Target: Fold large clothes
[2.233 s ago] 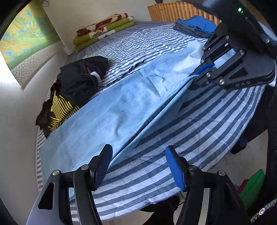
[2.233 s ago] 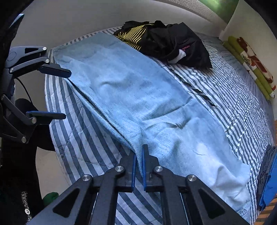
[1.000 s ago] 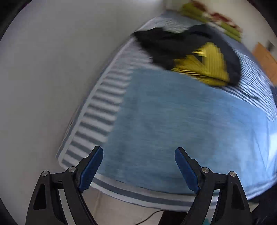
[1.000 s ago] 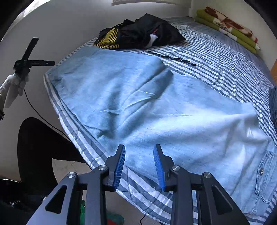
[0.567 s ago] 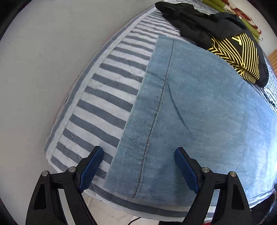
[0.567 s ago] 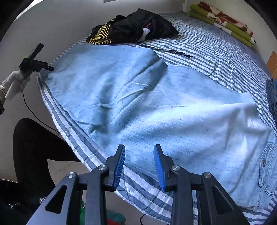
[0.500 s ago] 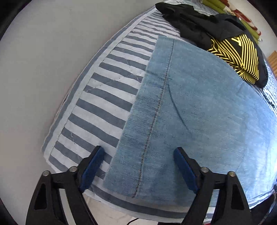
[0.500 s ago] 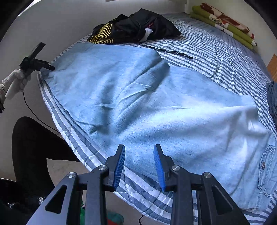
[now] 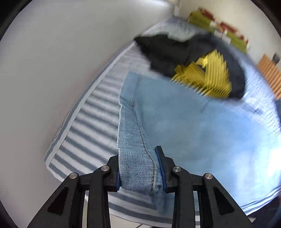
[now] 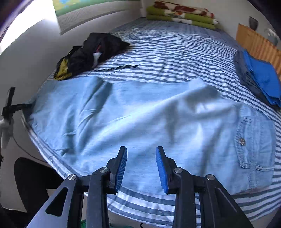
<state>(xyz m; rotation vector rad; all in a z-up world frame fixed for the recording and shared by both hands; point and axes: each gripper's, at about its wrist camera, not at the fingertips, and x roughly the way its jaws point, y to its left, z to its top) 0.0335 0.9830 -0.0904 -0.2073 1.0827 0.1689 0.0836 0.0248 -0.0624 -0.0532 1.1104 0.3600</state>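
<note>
A large light-blue denim garment (image 10: 140, 114) lies spread across the striped bed (image 10: 166, 52), its pocket and button at the right. In the left wrist view my left gripper (image 9: 140, 168) holds the garment's stitched hem (image 9: 135, 140). Its jaws are closing, the pads press the fabric from both sides, and the hem rises off the sheet. The rest of the denim (image 9: 202, 126) stretches away to the right. My right gripper (image 10: 141, 168) hangs open above the denim near the bed's front edge, with nothing between its fingers.
A heap of black and yellow clothes (image 10: 87, 52) sits at the bed's far left, next to the wall. Folded blue clothes (image 10: 260, 77) are stacked at the right by a wooden headboard (image 10: 258, 43). Green and red blankets (image 10: 180, 15) lie at the far end.
My left gripper went from wide open over the hem to clamped on it, and the hem is lifted. My right gripper swung right along the bed's edge, still open.
</note>
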